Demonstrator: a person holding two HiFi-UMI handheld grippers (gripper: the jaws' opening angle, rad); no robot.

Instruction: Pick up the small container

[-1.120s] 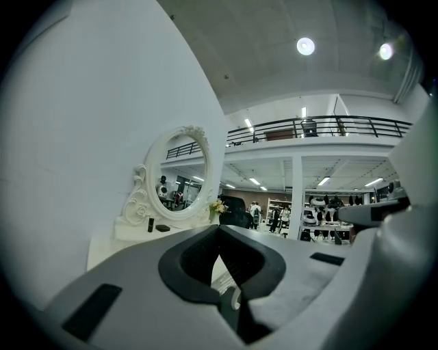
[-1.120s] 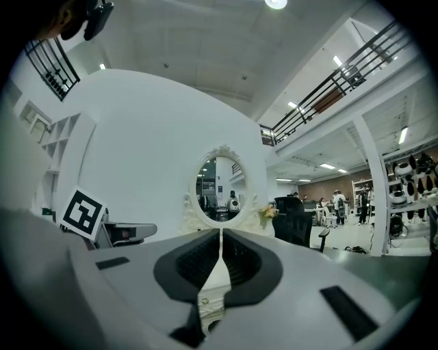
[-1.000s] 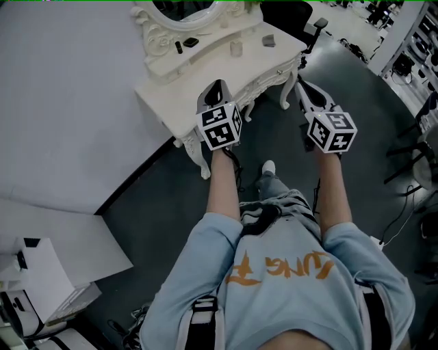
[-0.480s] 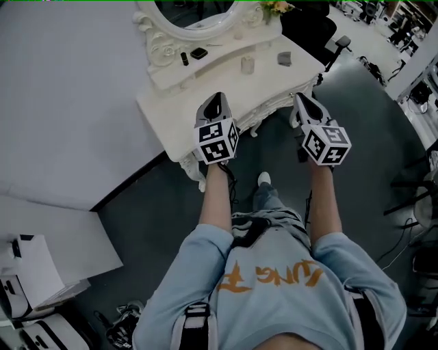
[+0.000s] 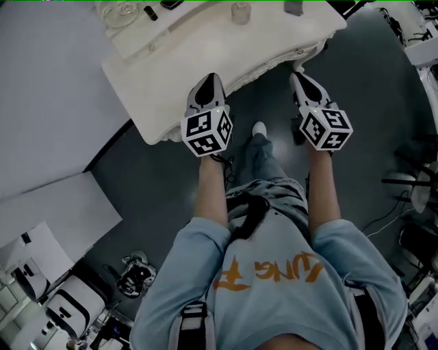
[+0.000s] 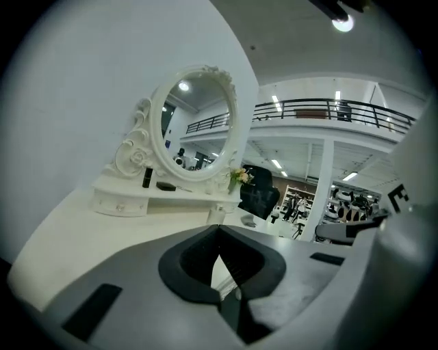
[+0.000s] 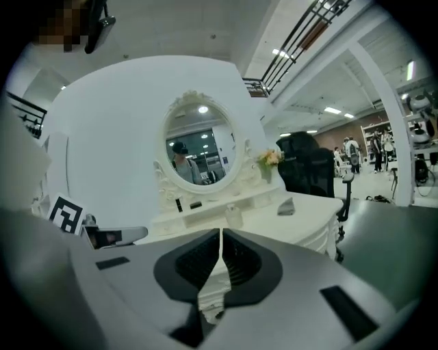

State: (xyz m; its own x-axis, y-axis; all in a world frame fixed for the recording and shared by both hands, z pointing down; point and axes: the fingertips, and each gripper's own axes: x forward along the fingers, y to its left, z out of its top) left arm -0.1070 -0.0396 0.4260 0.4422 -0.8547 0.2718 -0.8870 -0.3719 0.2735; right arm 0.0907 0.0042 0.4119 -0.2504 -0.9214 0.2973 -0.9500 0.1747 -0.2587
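The small container (image 5: 241, 12), a pale jar with a lid, stands on the white dressing table (image 5: 171, 75) near its shelf. It also shows in the left gripper view as the small container (image 6: 216, 214) and in the right gripper view as the small container (image 7: 233, 216), straight ahead beyond the jaws. My left gripper (image 5: 211, 81) hangs over the table's front edge, shut and empty, well short of the jar. My right gripper (image 5: 298, 76) is by the table's right front corner, also shut with nothing in it. Both jaw pairs meet at their tips: left gripper (image 6: 219, 229), right gripper (image 7: 220, 234).
An oval mirror (image 7: 198, 154) in a carved frame tops the table's shelf, which bears a black tube (image 6: 147, 178). A grey object (image 7: 286, 206) lies right of the jar. A black office chair (image 7: 308, 171) stands behind the table. The person's legs and a white shoe (image 5: 259, 128) are below.
Both grippers have moved forward and down toward the dressing table. The table has slid to the top of the head view, and the left gripper now overlaps its front edge.
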